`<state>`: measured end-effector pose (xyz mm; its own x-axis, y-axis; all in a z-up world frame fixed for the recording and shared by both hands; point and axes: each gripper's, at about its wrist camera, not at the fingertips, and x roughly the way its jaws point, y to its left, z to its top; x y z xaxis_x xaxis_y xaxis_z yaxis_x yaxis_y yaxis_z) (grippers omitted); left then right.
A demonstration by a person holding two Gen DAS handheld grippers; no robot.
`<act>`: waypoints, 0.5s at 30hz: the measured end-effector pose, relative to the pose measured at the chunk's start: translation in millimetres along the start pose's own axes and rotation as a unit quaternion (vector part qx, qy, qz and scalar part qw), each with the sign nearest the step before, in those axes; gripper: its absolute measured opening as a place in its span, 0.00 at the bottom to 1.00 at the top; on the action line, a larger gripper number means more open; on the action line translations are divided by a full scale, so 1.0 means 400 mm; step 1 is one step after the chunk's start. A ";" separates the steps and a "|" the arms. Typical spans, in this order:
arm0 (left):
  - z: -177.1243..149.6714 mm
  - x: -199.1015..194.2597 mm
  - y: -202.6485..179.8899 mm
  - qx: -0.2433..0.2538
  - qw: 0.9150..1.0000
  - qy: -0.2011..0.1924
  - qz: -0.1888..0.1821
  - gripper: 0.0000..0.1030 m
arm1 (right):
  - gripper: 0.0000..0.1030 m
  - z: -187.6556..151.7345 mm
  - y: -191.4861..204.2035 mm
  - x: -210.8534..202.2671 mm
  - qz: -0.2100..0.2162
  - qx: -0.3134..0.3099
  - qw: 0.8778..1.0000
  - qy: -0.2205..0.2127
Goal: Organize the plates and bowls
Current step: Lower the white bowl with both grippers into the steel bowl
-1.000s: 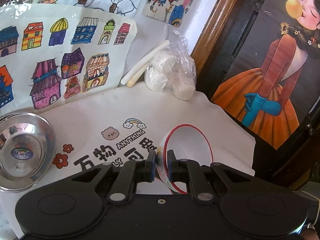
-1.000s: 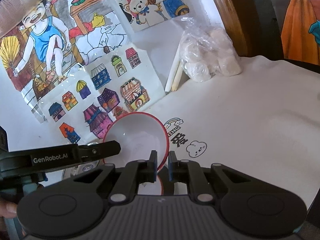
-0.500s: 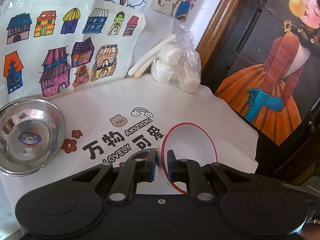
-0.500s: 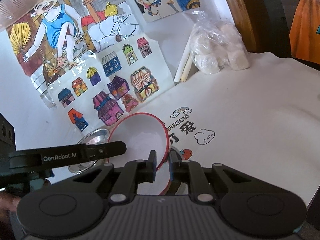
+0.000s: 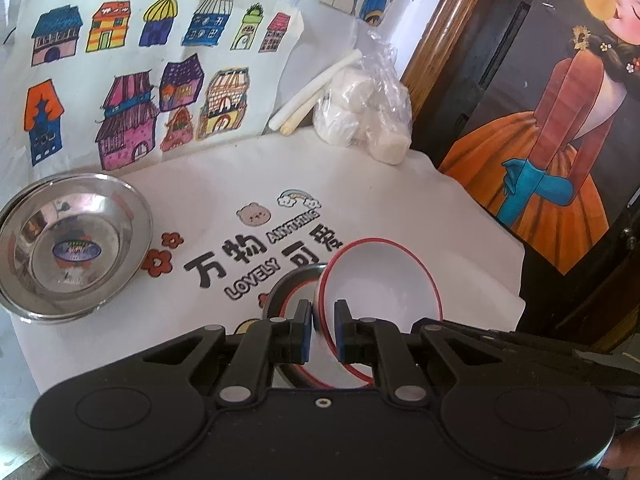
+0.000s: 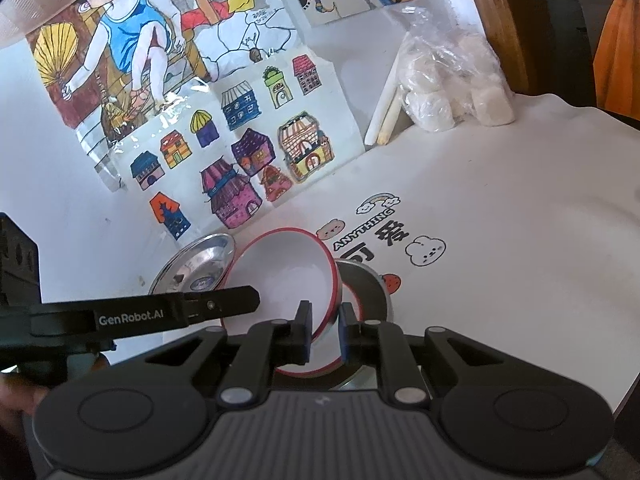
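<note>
A white bowl with a red rim [image 5: 376, 284] hangs tilted on its side over the printed cloth. My left gripper [image 5: 322, 330] is shut on its near left rim. My right gripper [image 6: 325, 332] is shut on the rim of the same bowl [image 6: 280, 276] from the other side. The left gripper's finger [image 6: 180, 312] reaches in from the left. Under the tilted bowl sits a steel dish [image 6: 368, 284] with another red-rimmed white piece [image 6: 304, 366] inside; its steel edge [image 5: 286, 284] peeks out by my left fingers. A separate steel bowl [image 5: 76, 244] stands upright at the cloth's left edge.
A plastic bag of white lumps [image 5: 364, 120] and two white sticks [image 5: 312, 96] lie at the back. Coloured house drawings [image 5: 140, 80] lean on the wall. The white cloth [image 5: 400, 200] ends at the right beside a dark framed picture [image 5: 560, 120].
The tilted bowl has come down and nearer, held by both grippers. The steel dish with the red-rimmed piece now shows beneath it. The loose steel bowl sits further into the left view.
</note>
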<state>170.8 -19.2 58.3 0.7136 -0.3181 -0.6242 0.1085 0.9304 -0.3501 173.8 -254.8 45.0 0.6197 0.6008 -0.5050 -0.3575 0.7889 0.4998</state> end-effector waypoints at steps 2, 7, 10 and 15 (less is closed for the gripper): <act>-0.002 0.000 0.004 -0.002 1.000 0.003 0.001 0.11 | 0.15 -0.002 0.002 0.002 0.001 -0.002 1.000 0.002; -0.008 0.005 0.010 -0.003 1.000 0.014 0.003 0.11 | 0.16 -0.007 0.005 0.012 0.002 -0.004 1.000 0.012; -0.009 0.011 0.011 -0.002 1.000 0.020 0.005 0.12 | 0.17 -0.009 0.005 0.018 0.001 -0.004 1.000 0.017; -0.010 0.020 0.015 -0.005 1.000 0.030 0.005 0.12 | 0.17 -0.009 0.003 0.024 0.000 -0.003 1.000 0.020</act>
<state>174.6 -17.0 48.5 0.6721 -0.3202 -0.6676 0.0951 0.9315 -0.3511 176.6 -247.6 38.2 0.5909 0.6048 -0.5339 -0.3611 0.7901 0.4953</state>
